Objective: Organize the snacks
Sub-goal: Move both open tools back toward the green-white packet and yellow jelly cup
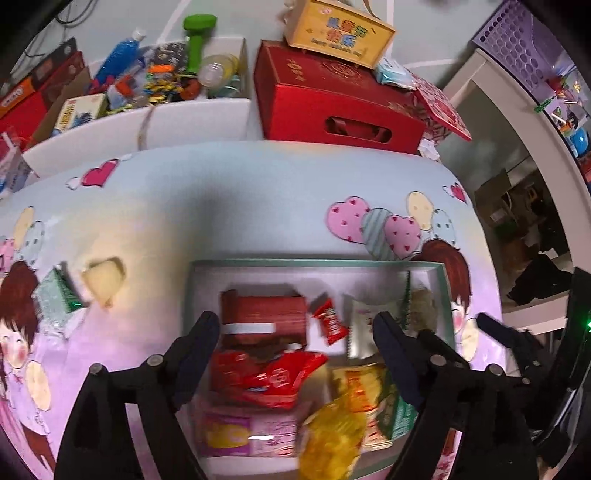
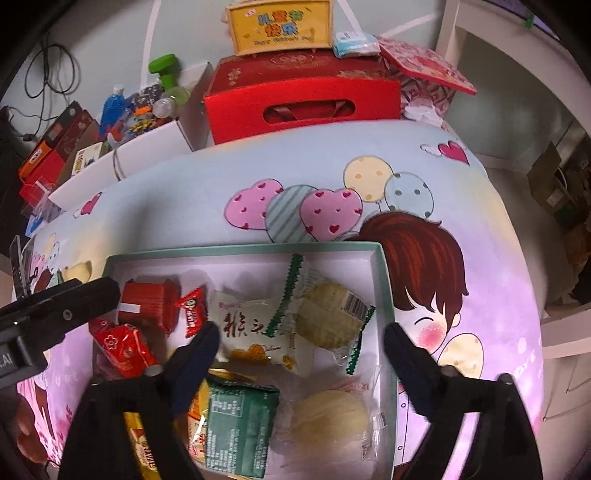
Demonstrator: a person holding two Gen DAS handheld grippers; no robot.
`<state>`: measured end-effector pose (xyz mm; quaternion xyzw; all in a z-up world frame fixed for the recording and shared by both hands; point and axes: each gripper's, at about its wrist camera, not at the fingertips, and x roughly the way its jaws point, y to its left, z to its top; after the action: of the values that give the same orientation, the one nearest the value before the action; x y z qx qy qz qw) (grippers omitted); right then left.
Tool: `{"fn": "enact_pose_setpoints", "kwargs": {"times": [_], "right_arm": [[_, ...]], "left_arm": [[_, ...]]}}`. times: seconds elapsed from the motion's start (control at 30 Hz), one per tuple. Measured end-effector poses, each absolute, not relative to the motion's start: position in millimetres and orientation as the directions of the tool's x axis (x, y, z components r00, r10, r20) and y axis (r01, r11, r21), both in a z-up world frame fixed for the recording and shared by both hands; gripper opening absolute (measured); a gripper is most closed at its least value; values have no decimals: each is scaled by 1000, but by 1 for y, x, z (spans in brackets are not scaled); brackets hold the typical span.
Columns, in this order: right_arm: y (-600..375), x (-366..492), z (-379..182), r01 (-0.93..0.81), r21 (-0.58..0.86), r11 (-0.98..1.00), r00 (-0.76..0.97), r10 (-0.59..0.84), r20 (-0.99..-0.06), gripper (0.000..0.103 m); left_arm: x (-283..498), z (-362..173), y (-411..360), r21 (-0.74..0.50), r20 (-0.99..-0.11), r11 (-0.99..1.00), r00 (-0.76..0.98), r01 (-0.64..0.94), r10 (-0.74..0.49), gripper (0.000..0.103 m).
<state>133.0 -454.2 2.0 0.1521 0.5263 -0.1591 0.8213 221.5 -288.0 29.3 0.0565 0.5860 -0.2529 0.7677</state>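
Note:
A shallow green-rimmed box (image 1: pixel 317 263) (image 2: pixel 236 252) on the cartoon tablecloth holds several snacks: a red carton (image 1: pixel 264 314) (image 2: pixel 149 301), red packets (image 1: pixel 269 376) (image 2: pixel 125 349), a small red candy (image 1: pixel 330 321) (image 2: pixel 194 310), a white pastry packet (image 2: pixel 255 332), green-edged cakes (image 2: pixel 328 317), a green packet (image 2: pixel 240 421) and a yellow packet (image 1: pixel 332 439). My left gripper (image 1: pixel 297 332) is open and empty above the box's left half. My right gripper (image 2: pixel 301 343) is open and empty above its right half. One green packet (image 1: pixel 55 295) lies on the cloth left of the box.
Behind the table stand a red gift box (image 1: pixel 332 99) (image 2: pixel 303 99) with a yellow box (image 1: pixel 340 33) on top, and a white carton of bottles and clutter (image 1: pixel 147 81) (image 2: pixel 140 110). A white shelf (image 1: pixel 517 147) is at the right.

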Motion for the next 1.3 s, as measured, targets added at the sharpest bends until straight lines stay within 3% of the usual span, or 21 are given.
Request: {"fn": "enact_pose_setpoints", "kwargs": {"times": [0.13,0.7,1.3], "right_arm": [[-446,132,8,415,79,906,412,-110,-904,103],[-391,134,44,392,36,919,437,-151,-887,103],[-266,180,51,223,16,975,448,-88,-890,103]], "left_arm": [[224,31,-267,-178,-927,884,228,432,-298,94],[229,50,-173,-145,-916,921,302,362,-263,95],[250,36,-51,-168,-922,954,303,248,-241,95]]}}
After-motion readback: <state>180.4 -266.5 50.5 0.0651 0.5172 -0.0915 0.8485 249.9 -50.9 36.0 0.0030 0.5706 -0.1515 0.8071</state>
